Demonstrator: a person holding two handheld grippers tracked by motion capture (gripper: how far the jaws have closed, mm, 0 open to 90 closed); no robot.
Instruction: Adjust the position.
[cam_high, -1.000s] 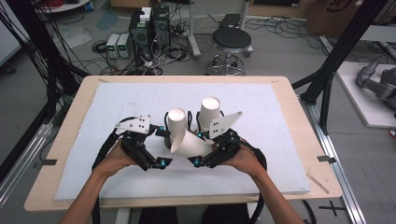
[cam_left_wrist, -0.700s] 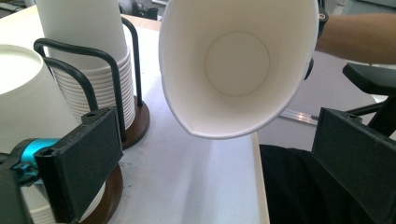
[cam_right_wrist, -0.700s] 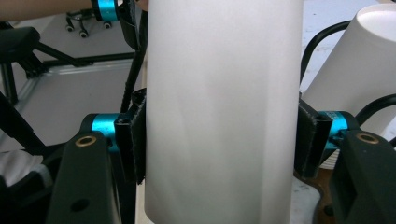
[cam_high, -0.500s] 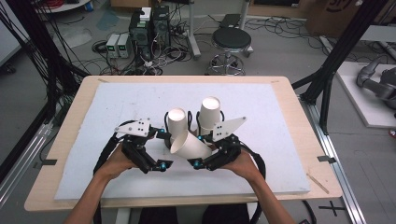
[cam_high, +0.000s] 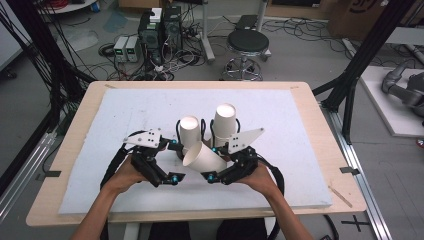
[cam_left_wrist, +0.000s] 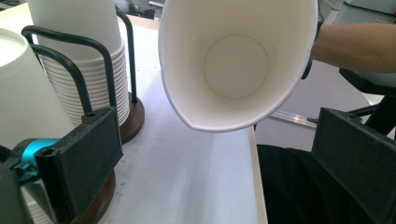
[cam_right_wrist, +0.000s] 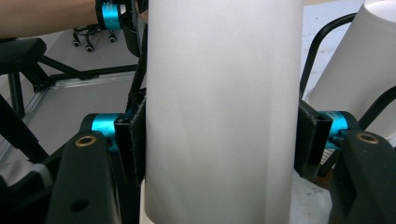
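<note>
Our right tool (cam_high: 220, 162) is clenched on a single white paper cup (cam_high: 204, 156), with one black pad pressed on each side of its wall, as the right gripper view shows. The cup lies tilted in the air, above the white mat on the table (cam_high: 75, 212), and its open mouth points toward our left tool (cam_high: 172, 150). In the left gripper view we look straight into the cup (cam_left_wrist: 236, 65) and see its bottom. The left tool is released, with its jaws wide apart, and it holds nothing; one jaw stands just beside the wire holder (cam_left_wrist: 79, 70) of a stack of cups (cam_left_wrist: 100, 84).

We think the main risk is the squeeze. The paper wall is thin, so too much pressure can crush the cup or bend its rim. With too little pressure, the smooth cup may slide out and drop. The two holders with stacked cups (cam_high: 225, 122) stand very near behind the tools, so a careless swing of a hand can knock one over.
</note>
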